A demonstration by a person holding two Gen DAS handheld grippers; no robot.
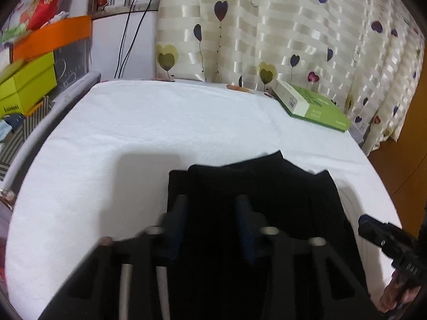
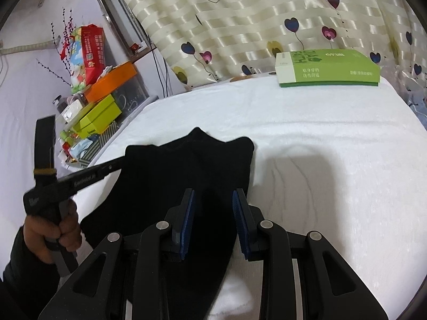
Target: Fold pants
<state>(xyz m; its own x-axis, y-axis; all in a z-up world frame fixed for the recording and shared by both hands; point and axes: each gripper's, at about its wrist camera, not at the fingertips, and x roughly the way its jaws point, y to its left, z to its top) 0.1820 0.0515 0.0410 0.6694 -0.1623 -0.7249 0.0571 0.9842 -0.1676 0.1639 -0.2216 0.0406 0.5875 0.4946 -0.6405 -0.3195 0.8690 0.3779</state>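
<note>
Your left gripper (image 1: 210, 202) points forward and down, its 2 fingers (image 1: 178, 208) standing apart with a clear gap between the blue pads. Your right gripper (image 2: 213, 200) takes the same downward tilt, its 2 blue pads (image 2: 189, 213) parted and roughly parallel. Your left hand (image 2: 64, 226) wraps the left tool's handle, fingers curled, with a dark sleeve (image 2: 18, 261) covering the wrist.
</note>
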